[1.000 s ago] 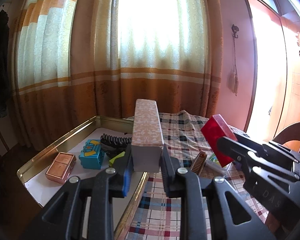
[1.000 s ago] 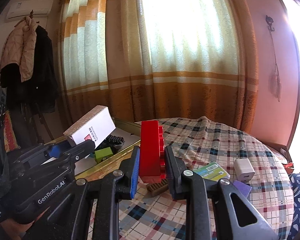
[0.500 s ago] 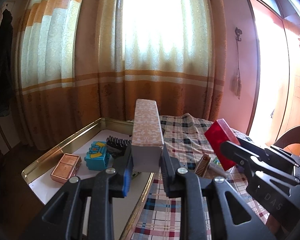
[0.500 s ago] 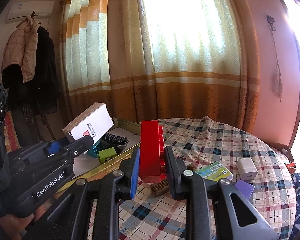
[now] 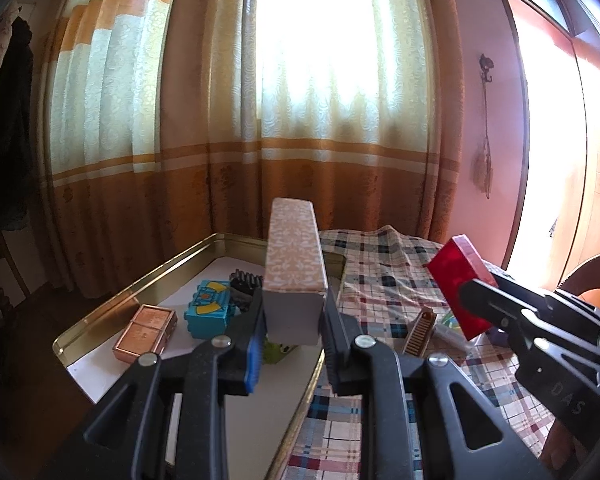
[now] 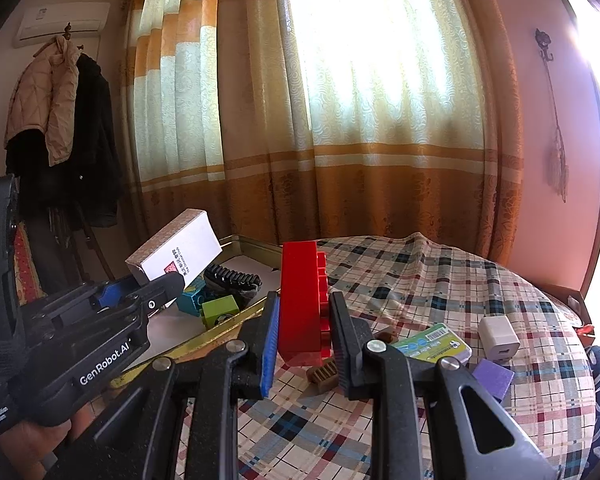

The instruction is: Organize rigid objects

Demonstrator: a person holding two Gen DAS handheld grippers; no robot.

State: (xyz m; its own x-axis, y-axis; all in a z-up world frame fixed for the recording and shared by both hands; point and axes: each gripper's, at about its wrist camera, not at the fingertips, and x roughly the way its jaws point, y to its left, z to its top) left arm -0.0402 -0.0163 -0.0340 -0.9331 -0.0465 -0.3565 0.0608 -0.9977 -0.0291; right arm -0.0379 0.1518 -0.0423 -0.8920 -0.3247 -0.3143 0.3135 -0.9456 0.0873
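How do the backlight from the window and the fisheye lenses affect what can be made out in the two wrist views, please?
Left wrist view: the curtain is blown out to white, the patterned box in the left gripper shows a shaded end face, and the wall edges bow. Right wrist view: glare washes the right edge, yet the red brick in the right gripper reads clearly.

Left gripper (image 5: 294, 320) clamping patterned box (image 5: 294, 276) above gold tray (image 5: 140, 284), right gripper (image 5: 476, 300) gripping red block (image 5: 458, 276)
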